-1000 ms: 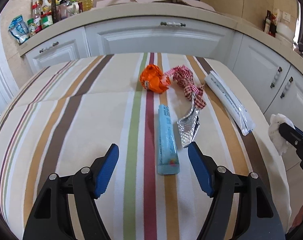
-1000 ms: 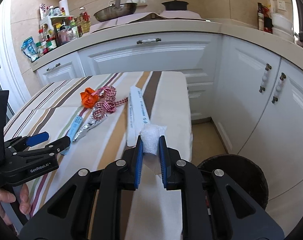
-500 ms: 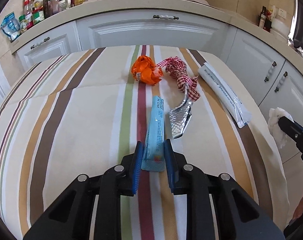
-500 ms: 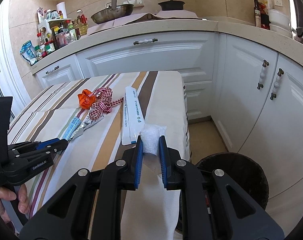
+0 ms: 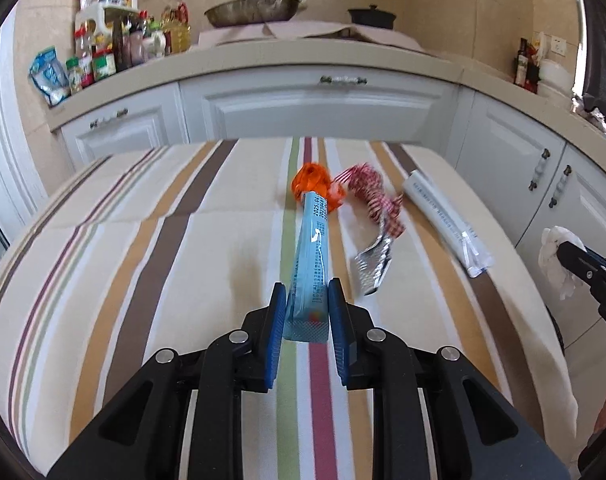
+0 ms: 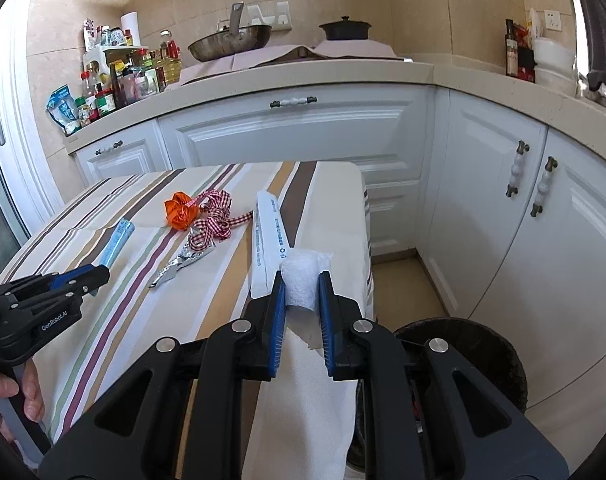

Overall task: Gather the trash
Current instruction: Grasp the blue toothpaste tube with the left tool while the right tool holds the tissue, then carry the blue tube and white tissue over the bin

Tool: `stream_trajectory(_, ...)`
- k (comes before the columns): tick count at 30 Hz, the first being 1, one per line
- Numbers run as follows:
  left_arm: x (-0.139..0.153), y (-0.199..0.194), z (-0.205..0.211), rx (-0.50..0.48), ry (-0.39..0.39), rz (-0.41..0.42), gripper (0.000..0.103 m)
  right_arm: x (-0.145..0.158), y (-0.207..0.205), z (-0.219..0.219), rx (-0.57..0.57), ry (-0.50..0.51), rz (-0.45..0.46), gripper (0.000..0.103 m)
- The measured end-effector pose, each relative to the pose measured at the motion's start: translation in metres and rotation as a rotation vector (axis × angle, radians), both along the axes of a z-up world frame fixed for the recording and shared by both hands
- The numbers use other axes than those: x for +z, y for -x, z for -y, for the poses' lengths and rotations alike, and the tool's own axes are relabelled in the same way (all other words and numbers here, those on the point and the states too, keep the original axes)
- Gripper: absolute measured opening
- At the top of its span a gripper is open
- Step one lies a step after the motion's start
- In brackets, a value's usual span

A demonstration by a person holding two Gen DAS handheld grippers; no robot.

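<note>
My left gripper (image 5: 306, 312) is shut on the near end of a long light-blue wrapper (image 5: 311, 248), which is lifted off the striped tablecloth (image 5: 143, 264) and points away from me. The right wrist view shows that wrapper (image 6: 117, 242) sticking up from the left gripper (image 6: 103, 274). My right gripper (image 6: 301, 300) is shut on a crumpled white tissue (image 6: 301, 280) past the table's right edge. An orange crumpled wrapper (image 5: 315, 186), a red checked ribbon (image 5: 377, 196), a silver foil piece (image 5: 373, 264) and a long white packet (image 5: 443, 222) lie on the cloth.
A dark round bin (image 6: 475, 356) stands on the floor right of the table, below my right gripper. White cabinets (image 6: 303, 132) and a counter with bottles (image 5: 119, 48), a pan (image 5: 251, 10) and a pot run behind. A hand (image 6: 7, 392) holds the left gripper's handle.
The left gripper went from open around the blue wrapper to shut on it, then lifted it off the cloth. The right gripper kept its hold on the tissue.
</note>
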State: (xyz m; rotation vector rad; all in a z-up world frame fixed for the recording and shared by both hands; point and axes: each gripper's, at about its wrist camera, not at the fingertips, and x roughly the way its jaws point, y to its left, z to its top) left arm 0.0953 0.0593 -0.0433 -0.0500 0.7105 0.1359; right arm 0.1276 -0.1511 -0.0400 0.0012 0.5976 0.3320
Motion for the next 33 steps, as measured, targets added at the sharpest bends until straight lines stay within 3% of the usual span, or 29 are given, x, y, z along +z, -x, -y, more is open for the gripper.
stream_trajectory(12,0.022,0.018,0.037,-0.094,0.005,0.082,0.023,0.016,0.032,0.031,-0.077,0.028,0.062,0.016)
stream_trajectory(20,0.032,0.029,0.084,-0.202,-0.006,0.159,0.023,0.019,0.055,0.067,-0.161,0.034,0.093,0.016)
stream_trajectory(33,0.024,0.026,0.169,-0.382,-0.004,0.167,0.023,0.008,0.076,0.134,-0.285,0.034,0.104,0.016)
